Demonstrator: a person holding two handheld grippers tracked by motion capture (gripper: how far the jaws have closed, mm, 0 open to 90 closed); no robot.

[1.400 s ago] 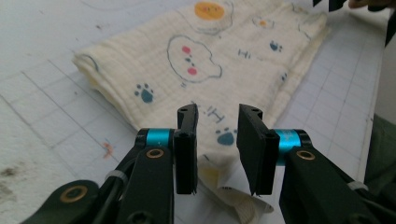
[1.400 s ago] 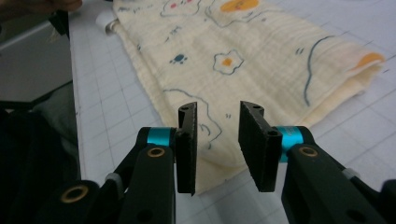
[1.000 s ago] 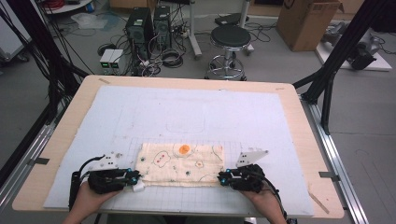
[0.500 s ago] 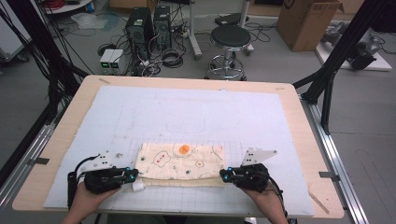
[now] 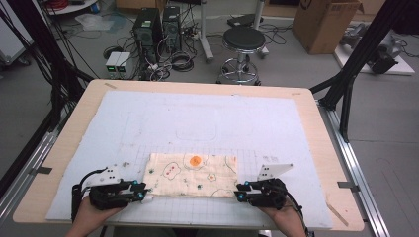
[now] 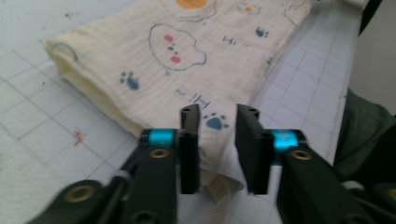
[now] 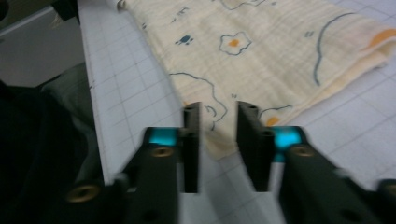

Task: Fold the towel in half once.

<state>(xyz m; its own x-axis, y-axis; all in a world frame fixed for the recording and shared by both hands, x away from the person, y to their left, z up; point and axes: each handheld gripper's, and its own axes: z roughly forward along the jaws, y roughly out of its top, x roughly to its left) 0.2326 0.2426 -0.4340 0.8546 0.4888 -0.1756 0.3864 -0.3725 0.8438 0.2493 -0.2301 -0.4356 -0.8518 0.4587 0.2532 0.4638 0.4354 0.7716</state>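
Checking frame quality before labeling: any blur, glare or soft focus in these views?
High view: even light, no glare, cloth print a bit soft. Left gripper view: left gripper sharp, cloth corner between its jaws sharp, far end softer. Right gripper view: right gripper and grid mat smeared, likely motion blur.

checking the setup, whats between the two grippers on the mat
The folded printed cloth lies between the left gripper and the right gripper, one at each near corner, in the high view.
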